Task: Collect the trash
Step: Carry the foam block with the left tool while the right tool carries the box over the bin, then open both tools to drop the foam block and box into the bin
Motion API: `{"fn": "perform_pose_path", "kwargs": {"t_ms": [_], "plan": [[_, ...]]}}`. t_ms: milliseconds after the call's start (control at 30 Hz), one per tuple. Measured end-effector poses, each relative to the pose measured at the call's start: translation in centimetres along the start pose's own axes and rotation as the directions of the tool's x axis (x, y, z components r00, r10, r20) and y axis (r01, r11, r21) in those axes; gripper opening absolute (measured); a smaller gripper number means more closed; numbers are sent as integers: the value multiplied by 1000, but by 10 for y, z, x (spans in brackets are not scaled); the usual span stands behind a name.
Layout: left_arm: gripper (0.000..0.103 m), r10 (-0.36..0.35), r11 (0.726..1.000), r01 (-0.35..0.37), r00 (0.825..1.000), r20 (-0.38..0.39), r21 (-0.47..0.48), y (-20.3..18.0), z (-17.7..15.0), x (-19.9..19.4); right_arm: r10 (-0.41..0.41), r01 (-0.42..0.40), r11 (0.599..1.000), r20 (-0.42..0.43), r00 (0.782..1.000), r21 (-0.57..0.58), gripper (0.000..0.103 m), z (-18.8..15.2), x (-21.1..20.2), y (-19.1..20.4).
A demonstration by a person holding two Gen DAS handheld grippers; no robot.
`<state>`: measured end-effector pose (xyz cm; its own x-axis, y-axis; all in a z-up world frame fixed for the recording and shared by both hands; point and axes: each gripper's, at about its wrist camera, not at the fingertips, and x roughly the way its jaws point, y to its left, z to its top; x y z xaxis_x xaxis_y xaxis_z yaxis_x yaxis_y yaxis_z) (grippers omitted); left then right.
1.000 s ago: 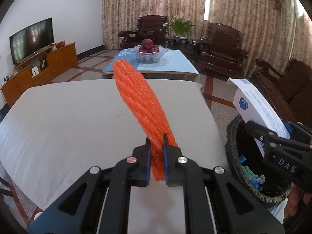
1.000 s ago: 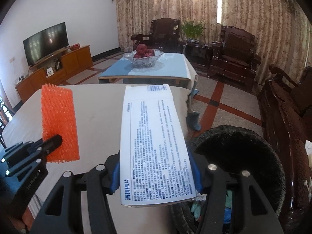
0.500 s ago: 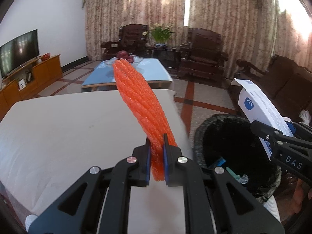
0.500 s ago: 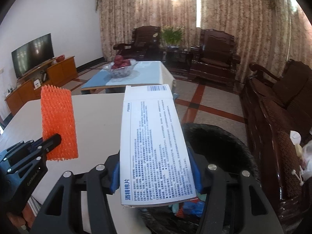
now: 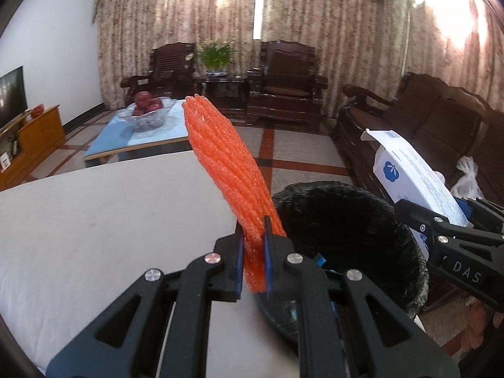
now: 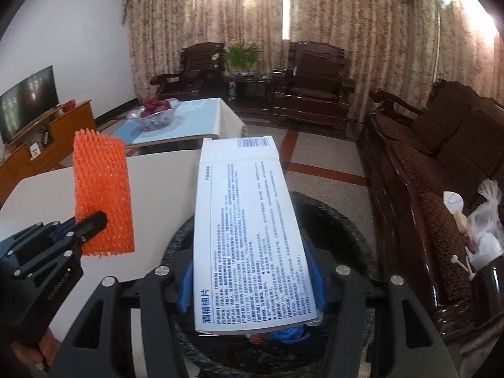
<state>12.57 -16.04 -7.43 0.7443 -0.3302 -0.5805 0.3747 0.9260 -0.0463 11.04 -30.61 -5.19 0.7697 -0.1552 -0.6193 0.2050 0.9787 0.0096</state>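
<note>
My left gripper point(image 5: 254, 236) is shut on an orange foam net sleeve point(image 5: 226, 170), held upright over the table's right edge beside the black-lined trash bin point(image 5: 346, 220). The sleeve point(image 6: 100, 195) and left gripper point(image 6: 85, 230) also show in the right wrist view. My right gripper point(image 6: 250, 271) is shut on a flat white printed box point(image 6: 245, 230), held above the bin point(image 6: 340, 230). In the left wrist view the box point(image 5: 412, 173) and right gripper point(image 5: 441, 220) are over the bin's right rim. Some trash lies inside the bin.
The white table point(image 5: 94, 220) lies to the left of the bin. A wooden sofa point(image 6: 441, 170) with plastic bags point(image 6: 482, 230) stands on the right. A blue coffee table with a fruit bowl point(image 5: 148, 116), armchairs and a TV cabinet point(image 5: 28, 135) lie beyond.
Both grippers have moved right, from above the table towards and over the bin, each keeping its grip. The bin now fills more of both views.
</note>
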Motion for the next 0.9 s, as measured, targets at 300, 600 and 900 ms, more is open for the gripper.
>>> {"fn": "perform_pose_path", "kwargs": {"t_ms": [300, 600, 900], "plan": [[9, -60, 997, 61, 998, -31, 38, -28, -1, 34, -66, 67, 997, -18, 998, 36, 56, -6, 17, -36], [10, -103, 991, 110, 991, -86, 72, -59, -3, 77, -115, 121, 990, -75, 991, 78, 56, -19, 51, -74], [66, -80, 995, 84, 994, -76, 53, -38, 2, 77, -172, 179, 982, -103, 980, 58, 92, -28, 65, -83]]}}
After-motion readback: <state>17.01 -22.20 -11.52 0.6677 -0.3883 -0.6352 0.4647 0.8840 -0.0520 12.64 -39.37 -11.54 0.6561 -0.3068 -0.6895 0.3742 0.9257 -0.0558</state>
